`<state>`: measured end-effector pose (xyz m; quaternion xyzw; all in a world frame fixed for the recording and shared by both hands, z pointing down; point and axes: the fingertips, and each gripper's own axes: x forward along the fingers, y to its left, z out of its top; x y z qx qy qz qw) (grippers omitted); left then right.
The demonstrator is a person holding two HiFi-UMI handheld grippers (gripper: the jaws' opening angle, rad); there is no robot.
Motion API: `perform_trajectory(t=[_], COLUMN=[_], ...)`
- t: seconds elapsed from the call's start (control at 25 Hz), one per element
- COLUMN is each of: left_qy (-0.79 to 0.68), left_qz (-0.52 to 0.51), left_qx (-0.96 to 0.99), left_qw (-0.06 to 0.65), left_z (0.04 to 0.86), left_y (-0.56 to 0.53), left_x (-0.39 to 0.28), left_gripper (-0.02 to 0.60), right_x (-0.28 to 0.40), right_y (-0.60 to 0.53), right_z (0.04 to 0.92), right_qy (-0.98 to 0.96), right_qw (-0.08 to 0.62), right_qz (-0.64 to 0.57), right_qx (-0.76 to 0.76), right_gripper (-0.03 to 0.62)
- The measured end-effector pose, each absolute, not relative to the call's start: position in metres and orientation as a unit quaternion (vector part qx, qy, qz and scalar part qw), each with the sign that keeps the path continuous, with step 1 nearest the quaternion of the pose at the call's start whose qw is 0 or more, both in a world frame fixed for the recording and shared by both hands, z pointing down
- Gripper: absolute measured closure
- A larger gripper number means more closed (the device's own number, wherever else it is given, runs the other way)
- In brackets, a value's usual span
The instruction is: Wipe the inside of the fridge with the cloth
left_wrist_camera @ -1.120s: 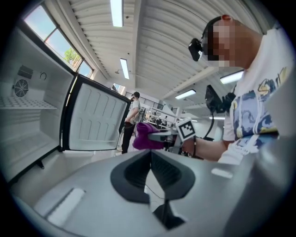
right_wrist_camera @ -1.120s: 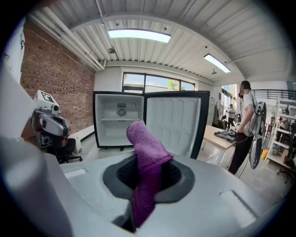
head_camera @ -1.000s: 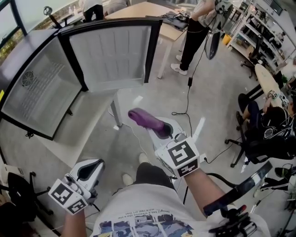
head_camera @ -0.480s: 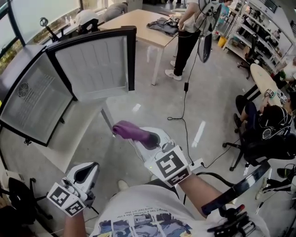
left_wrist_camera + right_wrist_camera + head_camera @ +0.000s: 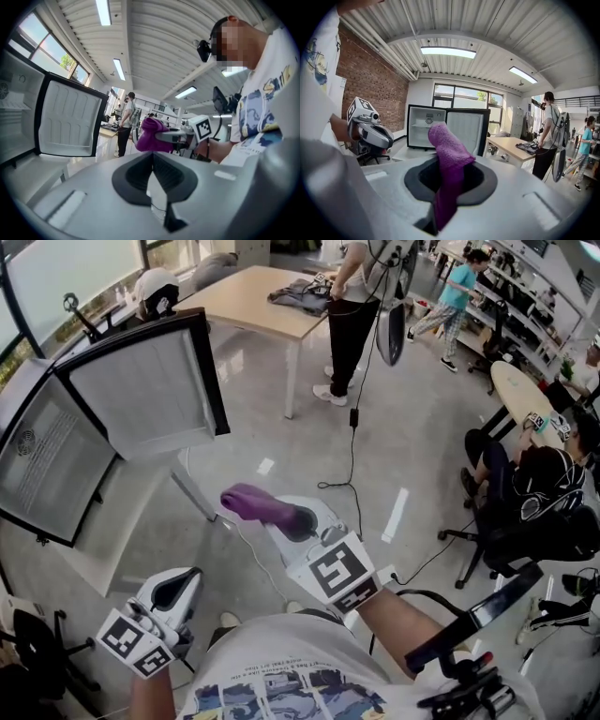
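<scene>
Well short of the fridge, right gripper jaws clamped 1 end of the evidently soft, light cloth; left gripper jaws met empty.

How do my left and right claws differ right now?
The right claw is shut on the purple cloth; the left claw is shut on nothing. In the head view the right claw reaches forward, while the left claw hangs back near the person's body. Each carries a marker cube: right, left.
</scene>
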<state>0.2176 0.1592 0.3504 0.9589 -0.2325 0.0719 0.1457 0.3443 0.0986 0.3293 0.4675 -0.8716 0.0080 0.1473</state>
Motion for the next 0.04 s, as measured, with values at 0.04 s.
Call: perform_trajectory(t=[0.04], left_qy=[-0.235], left_qz=[0.074], left_qx=[0.958], left_qw=[0.147], left_z=[0.3518], left_y=[0.1628], left_x=[0.2199], left_gripper=[0.574], right_x=[0.3483], right_y=[0.1021], right_z=[0.3287], right_qy=[-0.872], right_qw=[0.146], right_qz=[0.007], right_qx=[0.467], right_gripper=[0.542])
